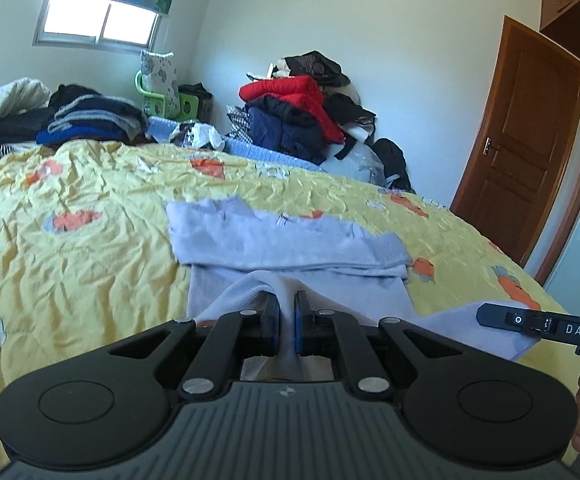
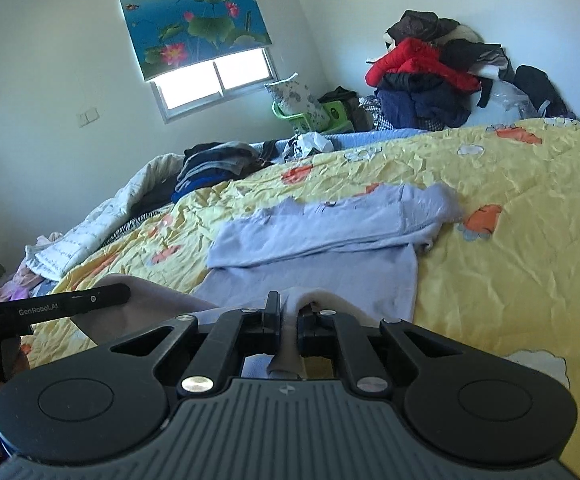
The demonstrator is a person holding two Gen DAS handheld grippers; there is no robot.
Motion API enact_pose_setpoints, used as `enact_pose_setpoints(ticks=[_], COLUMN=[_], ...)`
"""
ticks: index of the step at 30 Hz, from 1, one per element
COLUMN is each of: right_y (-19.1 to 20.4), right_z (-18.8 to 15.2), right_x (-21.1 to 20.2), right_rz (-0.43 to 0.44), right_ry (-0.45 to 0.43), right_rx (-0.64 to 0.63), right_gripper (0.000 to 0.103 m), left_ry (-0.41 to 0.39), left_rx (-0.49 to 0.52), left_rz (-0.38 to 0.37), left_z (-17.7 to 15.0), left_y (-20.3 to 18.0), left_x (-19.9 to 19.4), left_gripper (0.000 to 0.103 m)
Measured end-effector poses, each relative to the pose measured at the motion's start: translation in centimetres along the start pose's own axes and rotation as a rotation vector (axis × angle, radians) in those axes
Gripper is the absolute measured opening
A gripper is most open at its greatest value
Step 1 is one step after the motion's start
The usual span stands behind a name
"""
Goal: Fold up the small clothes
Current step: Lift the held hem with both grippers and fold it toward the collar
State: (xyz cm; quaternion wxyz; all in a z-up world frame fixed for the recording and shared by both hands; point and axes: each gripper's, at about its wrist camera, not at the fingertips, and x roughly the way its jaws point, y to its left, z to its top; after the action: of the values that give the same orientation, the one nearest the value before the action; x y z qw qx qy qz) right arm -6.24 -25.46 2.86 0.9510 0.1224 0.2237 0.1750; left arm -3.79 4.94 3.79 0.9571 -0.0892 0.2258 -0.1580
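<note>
We saw the left hand-held gripper (image 1: 287, 312) clamped on the lilac shirt (image 1: 282, 240). The right hand-held gripper (image 2: 288, 314) pinched its hem too. Shirt lay on the bed (image 1: 90, 208), clothes pile (image 1: 297, 116) at 12 o'clock.

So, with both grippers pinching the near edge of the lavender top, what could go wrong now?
1. The left gripper and right gripper each pinch only a small bunch of the light lavender knit top; it may slip out.
2. The sleeve already folded across might shift.
3. The wrinkled yellow printed bedspread could drag along.

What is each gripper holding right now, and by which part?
Both hold the light blue garment by its near edge: left gripper and right gripper each pinch a raised fold of it.
</note>
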Motion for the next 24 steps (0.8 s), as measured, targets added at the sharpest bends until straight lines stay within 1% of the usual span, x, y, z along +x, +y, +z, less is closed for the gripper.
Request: enact_pose_setpoints(ticks=[6,12,18,24], right_y=[-0.6,-1.4,-2.0,-2.7], right_z=[1.0,1.9,2.6,3.4], right_x=[1.1,2.8,4.5,5.7], right_rz=[-0.013,-0.017,-0.023,-0.027], right_ry=[-0.009,-0.011,-0.007,-0.019], right_rx=[0.012,0.022,0.031,0.04], right_gripper=[0.011,0.011,0.011,0.011], left_ry=[0.008,0.049,0.073,0.073], left_rx=[0.012,0.018,0.031,0.035], left_rz=[0.013,0.043,0.067,0.08], left_z=[1.3,2.1,3.0,4.0], left_y=[-0.1,0.1,0.3,0.3], left_x=[1.4,3.5,5.7,7.0], left_gripper=[0.007,0.007,0.007,0.007])
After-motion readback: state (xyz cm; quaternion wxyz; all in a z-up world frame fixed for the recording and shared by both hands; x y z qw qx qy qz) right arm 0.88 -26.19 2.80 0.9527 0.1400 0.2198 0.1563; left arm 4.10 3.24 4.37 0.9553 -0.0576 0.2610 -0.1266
